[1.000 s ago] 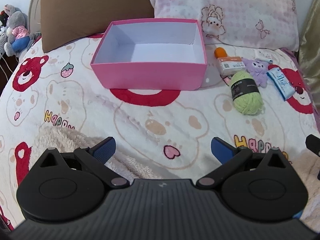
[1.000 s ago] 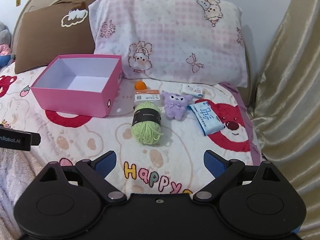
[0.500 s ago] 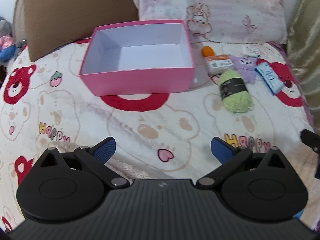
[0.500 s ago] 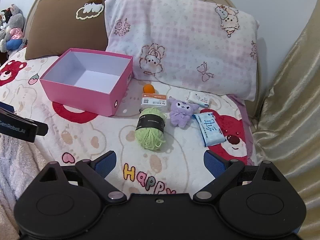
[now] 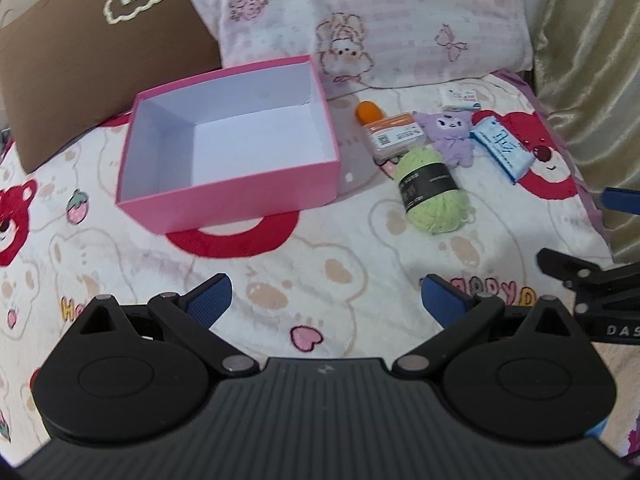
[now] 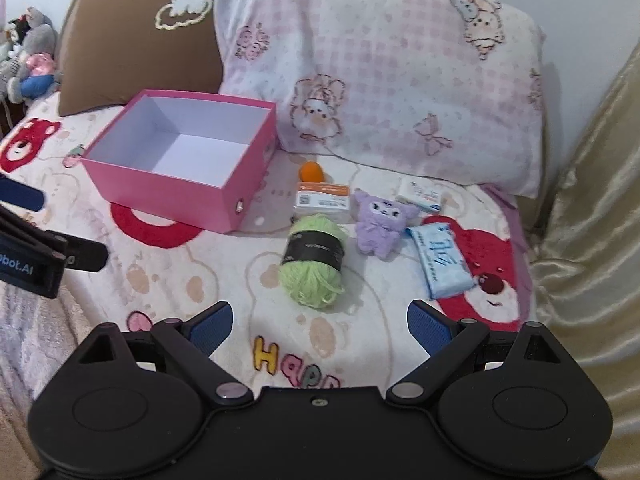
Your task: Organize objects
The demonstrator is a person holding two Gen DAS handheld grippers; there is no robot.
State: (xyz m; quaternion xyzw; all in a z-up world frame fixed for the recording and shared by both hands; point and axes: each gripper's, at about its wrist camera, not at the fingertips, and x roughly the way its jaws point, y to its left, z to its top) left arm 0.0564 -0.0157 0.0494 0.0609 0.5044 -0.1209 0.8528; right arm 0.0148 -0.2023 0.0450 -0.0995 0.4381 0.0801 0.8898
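An empty pink box [image 5: 240, 188] [image 6: 168, 184] sits on the bed. To its right lie a green yarn ball [image 5: 434, 192] [image 6: 314, 260], a purple plush [image 5: 450, 136] [image 6: 378, 224], an orange ball [image 5: 368, 112] [image 6: 312, 171], an orange-and-white packet [image 5: 394, 136] [image 6: 322, 202], a blue tissue pack [image 5: 502, 148] [image 6: 442, 262] and a small white box [image 5: 460, 98] [image 6: 422, 196]. My left gripper [image 5: 326, 300] is open and empty, in front of the pink box. My right gripper [image 6: 320, 326] is open and empty, just short of the yarn ball.
A brown pillow [image 6: 136, 44] and a pink-checked pillow [image 6: 380, 80] stand behind the objects. A gold curtain [image 6: 588, 220] hangs at the right. Stuffed toys [image 6: 32, 60] sit at the far left. A printed blanket [image 5: 280, 280] covers the bed.
Both grippers moved forward and closer to the objects. The left view swung right toward the items. The right gripper now shows at the left view's right edge. Jaws stayed open.
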